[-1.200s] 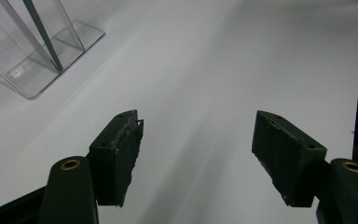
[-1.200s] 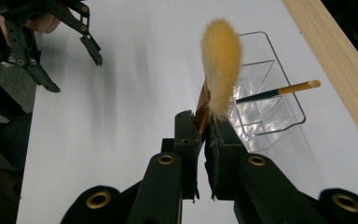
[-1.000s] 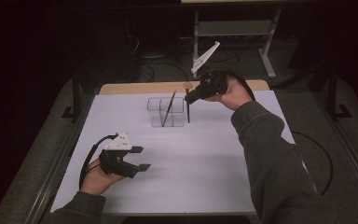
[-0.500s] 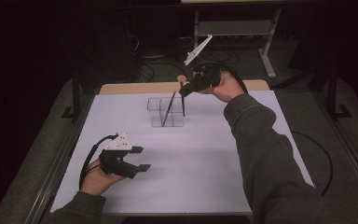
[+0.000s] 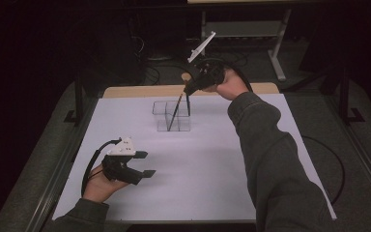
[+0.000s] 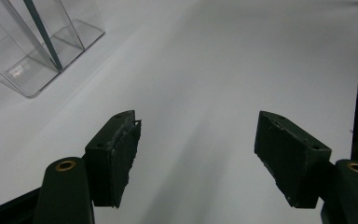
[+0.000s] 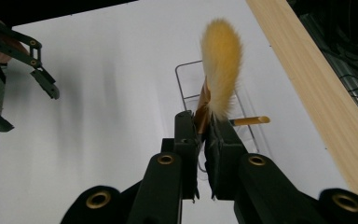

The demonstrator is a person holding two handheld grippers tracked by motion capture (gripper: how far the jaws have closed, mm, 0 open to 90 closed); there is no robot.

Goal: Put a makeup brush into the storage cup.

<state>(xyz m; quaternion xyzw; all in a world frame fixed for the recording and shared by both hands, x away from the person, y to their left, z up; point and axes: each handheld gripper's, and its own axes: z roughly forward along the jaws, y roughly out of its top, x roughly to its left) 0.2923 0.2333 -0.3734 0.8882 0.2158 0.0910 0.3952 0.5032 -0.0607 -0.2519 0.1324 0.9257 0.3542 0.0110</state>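
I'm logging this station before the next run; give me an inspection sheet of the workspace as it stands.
Surface: white sheet over a table with a wooden far edge.
Job's things: clear holder with a dark stick leaning inside; brush with orange bristles.
Clutter: nothing seen.
Grippers: left gripper open, low over the sheet; right gripper shut on the brush above the holder.
Cables: black cable loops from the left gripper.
Surroundings: dark; metal frame behind.

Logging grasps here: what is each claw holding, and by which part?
Right claw pinches a brush by its copper ferrule, just below the bristles. Left claw is open, holding nothing.
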